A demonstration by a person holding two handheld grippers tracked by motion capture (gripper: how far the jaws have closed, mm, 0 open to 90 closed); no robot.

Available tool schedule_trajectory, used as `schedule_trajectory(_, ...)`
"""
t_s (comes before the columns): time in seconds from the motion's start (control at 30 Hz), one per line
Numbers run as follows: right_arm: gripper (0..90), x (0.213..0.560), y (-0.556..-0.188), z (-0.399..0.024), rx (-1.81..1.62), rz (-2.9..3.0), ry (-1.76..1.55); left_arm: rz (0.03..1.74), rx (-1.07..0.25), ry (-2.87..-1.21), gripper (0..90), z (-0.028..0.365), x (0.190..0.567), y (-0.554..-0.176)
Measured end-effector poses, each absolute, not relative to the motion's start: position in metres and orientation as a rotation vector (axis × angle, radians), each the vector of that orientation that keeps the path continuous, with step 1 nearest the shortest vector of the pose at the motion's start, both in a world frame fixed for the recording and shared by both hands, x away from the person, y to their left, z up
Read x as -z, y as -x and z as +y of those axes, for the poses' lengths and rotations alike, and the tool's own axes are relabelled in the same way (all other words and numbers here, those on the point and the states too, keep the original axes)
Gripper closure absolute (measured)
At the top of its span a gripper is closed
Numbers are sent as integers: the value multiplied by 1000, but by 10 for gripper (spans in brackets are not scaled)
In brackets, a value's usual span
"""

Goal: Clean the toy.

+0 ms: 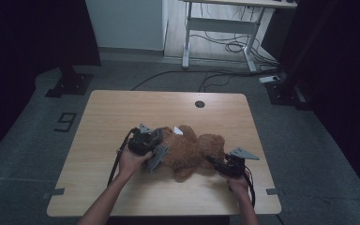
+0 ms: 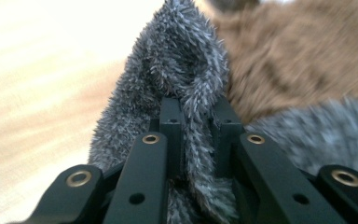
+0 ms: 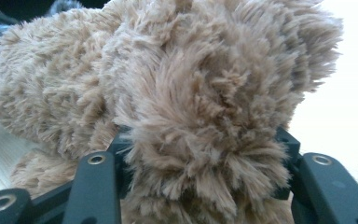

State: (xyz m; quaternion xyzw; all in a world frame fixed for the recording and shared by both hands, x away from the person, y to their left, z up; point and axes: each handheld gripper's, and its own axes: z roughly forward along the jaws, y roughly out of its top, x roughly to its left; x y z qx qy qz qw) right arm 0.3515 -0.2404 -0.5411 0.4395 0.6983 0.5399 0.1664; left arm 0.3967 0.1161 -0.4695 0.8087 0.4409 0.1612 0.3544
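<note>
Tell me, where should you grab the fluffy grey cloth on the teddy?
Probably its loose edge, from the bear's left side. The grey cloth folds into a thin flap there, and the left gripper already pinches it. The teddy bear is much bulkier.
</note>
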Motion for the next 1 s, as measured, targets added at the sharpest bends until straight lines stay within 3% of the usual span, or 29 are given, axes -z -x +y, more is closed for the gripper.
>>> schedule_trajectory(0.17, 453, 541, -352, -240, -1535, 1988, -1254, 1053, -485, -2064, 780, 98, 434, -399)
schedule_trajectory(0.37, 453, 541, -352, -240, -1535, 1986, -1249, 964, -416, -2039, 780, 52, 407, -405)
schedule_trajectory(0.7, 453, 540, -350, -239, -1523, 1991, -1241, 812, -302, -2137, 777, -43, 421, -414)
schedule_trajectory(0.87, 453, 539, -350, -239, -1515, 1995, -1239, 819, -286, -2195, 777, -64, 440, -418)
schedule_trajectory(1.0, 451, 540, -350, -239, -1508, 1998, -1245, 841, -295, -2175, 782, -53, 446, -414)
